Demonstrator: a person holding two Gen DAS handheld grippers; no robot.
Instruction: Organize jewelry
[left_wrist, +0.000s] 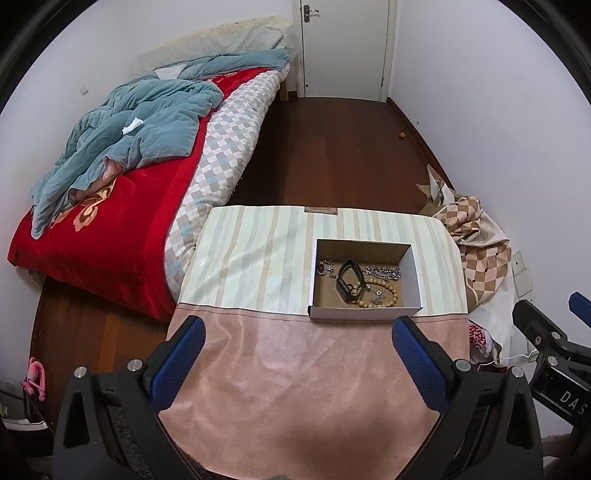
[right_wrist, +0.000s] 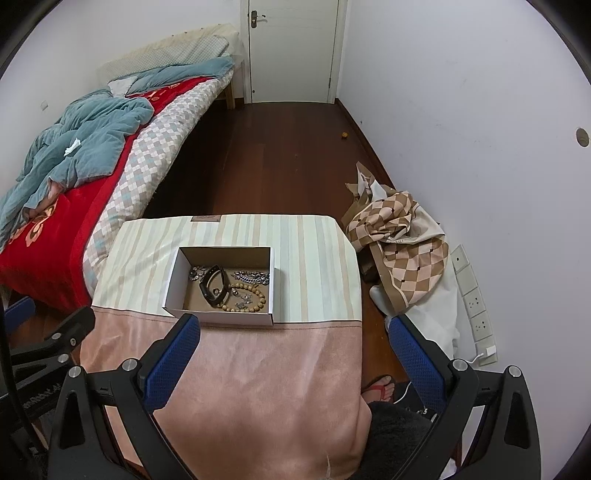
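Note:
A white cardboard box (left_wrist: 414, 267) (right_wrist: 173, 280) stands open on the cloth-covered table (left_wrist: 258, 266) (right_wrist: 314, 251). Inside lie a black band watch (left_wrist: 349, 278) (right_wrist: 214, 282), a wooden bead bracelet (left_wrist: 384, 293) (right_wrist: 249, 297), a silver chain (left_wrist: 384, 273) (right_wrist: 253, 277) and a small dark bead piece (left_wrist: 325, 266) (right_wrist: 195, 273). My left gripper (left_wrist: 299, 332) is open and empty, hovering over the pink cloth short of the box. My right gripper (right_wrist: 293, 328) is open and empty, just behind the box's near right corner.
A bed (left_wrist: 122, 192) (right_wrist: 74, 177) with red blanket and teal duvet lies to the left. A checked cloth heap (left_wrist: 476, 236) (right_wrist: 402, 236) sits on the floor at the right wall. Wall sockets (right_wrist: 476, 306) are low on the right. A sandalled foot (right_wrist: 380, 387) shows beside the table.

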